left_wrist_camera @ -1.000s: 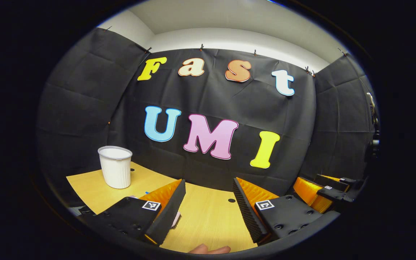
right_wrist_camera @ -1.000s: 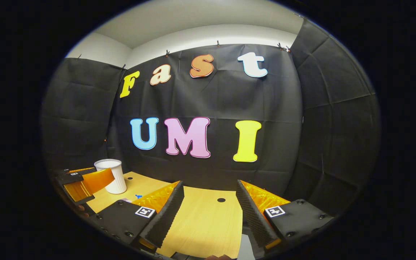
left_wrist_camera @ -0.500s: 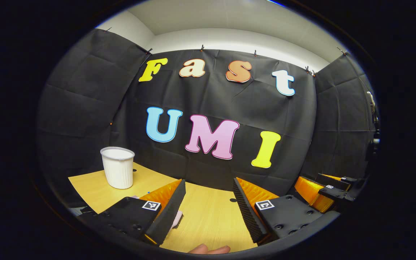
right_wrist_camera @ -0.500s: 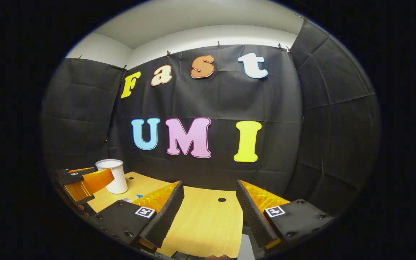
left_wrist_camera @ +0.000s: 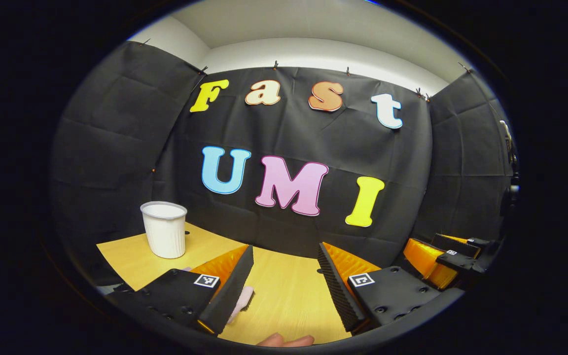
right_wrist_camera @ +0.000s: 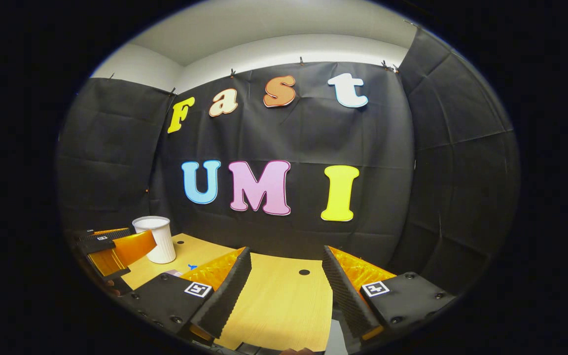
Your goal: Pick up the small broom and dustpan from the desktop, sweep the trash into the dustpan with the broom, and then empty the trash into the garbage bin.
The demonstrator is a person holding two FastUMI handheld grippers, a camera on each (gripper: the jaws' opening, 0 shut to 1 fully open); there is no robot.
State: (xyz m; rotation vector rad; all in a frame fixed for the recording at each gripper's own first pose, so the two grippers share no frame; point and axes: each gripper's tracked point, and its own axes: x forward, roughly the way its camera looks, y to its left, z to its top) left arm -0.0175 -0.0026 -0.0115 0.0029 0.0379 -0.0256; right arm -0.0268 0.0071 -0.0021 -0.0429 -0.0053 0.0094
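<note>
A pale pink piece [left_wrist_camera: 242,300], likely part of the broom or dustpan, lies on the wooden desktop [left_wrist_camera: 289,296] and peeks out from behind my left gripper's left finger. The white ribbed garbage bin [left_wrist_camera: 164,230] stands upright at the desk's back left; in the right gripper view the bin [right_wrist_camera: 156,239] is also at the left. My left gripper [left_wrist_camera: 285,250] hovers open over the desk, holding nothing. My right gripper [right_wrist_camera: 285,250] is open too, over bare wood. A small blue scrap [right_wrist_camera: 193,266] lies near the bin. A pale grey edge [right_wrist_camera: 334,339] shows at the bottom.
The right gripper [left_wrist_camera: 440,252] shows at the far right of the left gripper view, and the left gripper [right_wrist_camera: 111,245] at the far left of the right gripper view. A cable hole [right_wrist_camera: 304,272] sits mid-desk. A fingertip [left_wrist_camera: 284,340] shows below. Black cloth walls close in the desk.
Both views have shifted slightly, so the bin sits a little to the right. More of the pink piece shows beside my left gripper's left finger. Both grippers stay open.
</note>
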